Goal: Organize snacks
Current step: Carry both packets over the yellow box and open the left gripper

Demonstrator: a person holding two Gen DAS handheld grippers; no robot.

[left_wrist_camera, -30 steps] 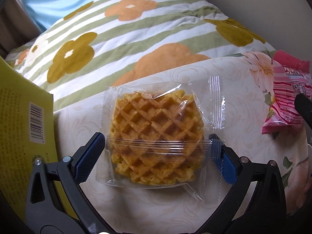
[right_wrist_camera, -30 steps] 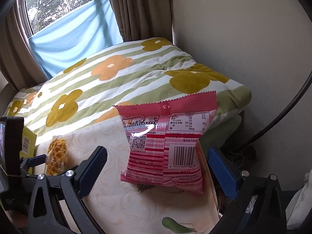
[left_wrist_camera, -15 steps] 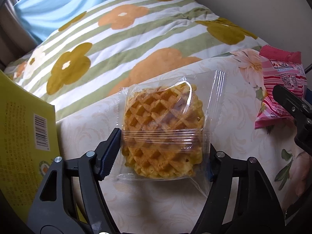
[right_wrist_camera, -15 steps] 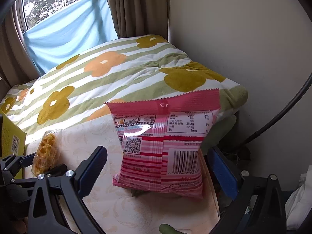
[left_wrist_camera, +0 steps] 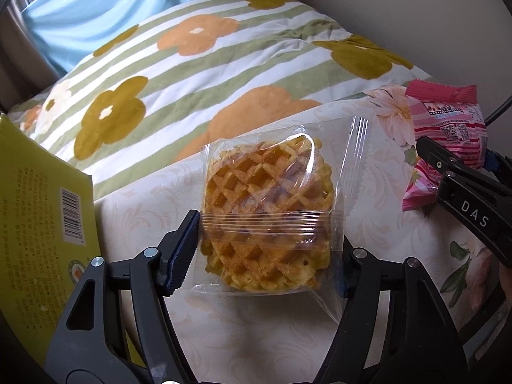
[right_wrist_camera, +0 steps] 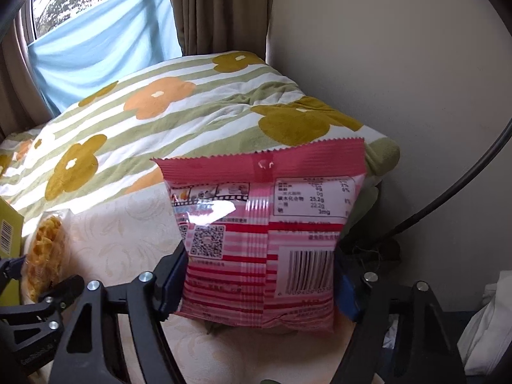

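A waffle in a clear wrapper [left_wrist_camera: 265, 214] lies on the cream floral cloth [left_wrist_camera: 144, 198]. My left gripper [left_wrist_camera: 265, 252] is shut on it, both blue pads pressing the packet's sides. To the right stands a pink striped snack bag [right_wrist_camera: 265, 233], back side and barcode facing me. My right gripper [right_wrist_camera: 259, 288] is closing on it, its pads touching the bag's two edges. The left wrist view shows the pink bag [left_wrist_camera: 448, 128] at the far right behind one black right finger [left_wrist_camera: 464, 198]. The right wrist view has the waffle [right_wrist_camera: 48, 256] at its left edge.
A yellow-green box [left_wrist_camera: 38, 224] with a barcode stands at the left edge of the cloth. Behind lies a striped blanket with flower shapes [left_wrist_camera: 192, 64], then a blue cloth and curtains. A wall [right_wrist_camera: 400, 64] and a black cable [right_wrist_camera: 448, 192] are on the right.
Both grippers went from wide open to closed in on their packets, the left one first, then the right. The waffle packet now looks tipped up at its far end.
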